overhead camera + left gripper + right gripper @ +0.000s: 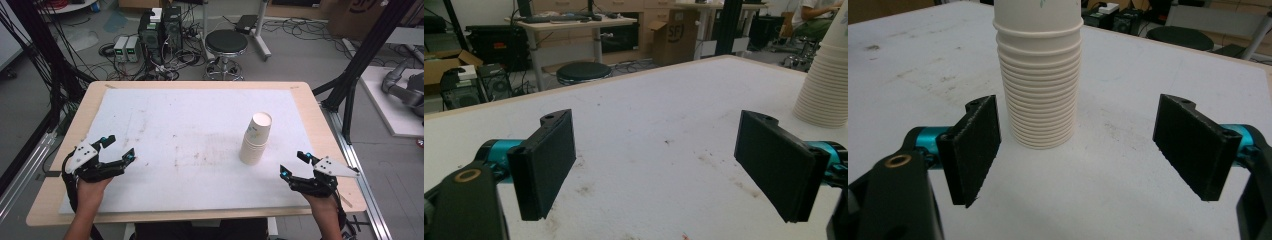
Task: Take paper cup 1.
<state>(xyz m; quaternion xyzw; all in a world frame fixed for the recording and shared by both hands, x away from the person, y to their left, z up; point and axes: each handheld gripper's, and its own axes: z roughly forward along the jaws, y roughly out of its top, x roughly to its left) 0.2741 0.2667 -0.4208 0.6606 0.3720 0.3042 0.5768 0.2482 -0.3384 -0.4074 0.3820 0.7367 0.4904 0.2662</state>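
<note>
A tall stack of white paper cups (255, 139) stands upside down on the white mat (190, 125), right of the middle. My right gripper (295, 164) hovers near the front right corner of the mat, jaws wide open and empty. In the right gripper view the cup stack (1040, 75) rises just beyond the gap between the jaws, a little left of centre. My left gripper (119, 148) sits at the front left, also open with nothing between its jaws. The left gripper view catches the cup stack (824, 85) at the far right edge.
The mat covers a wooden table (75, 120) and carries faint brown stains in its middle. Beyond the far table edge stand a black round stool (226, 42), computer boxes (160, 30) and tangled cables on the floor. Black frame posts (355, 75) flank the table at the right.
</note>
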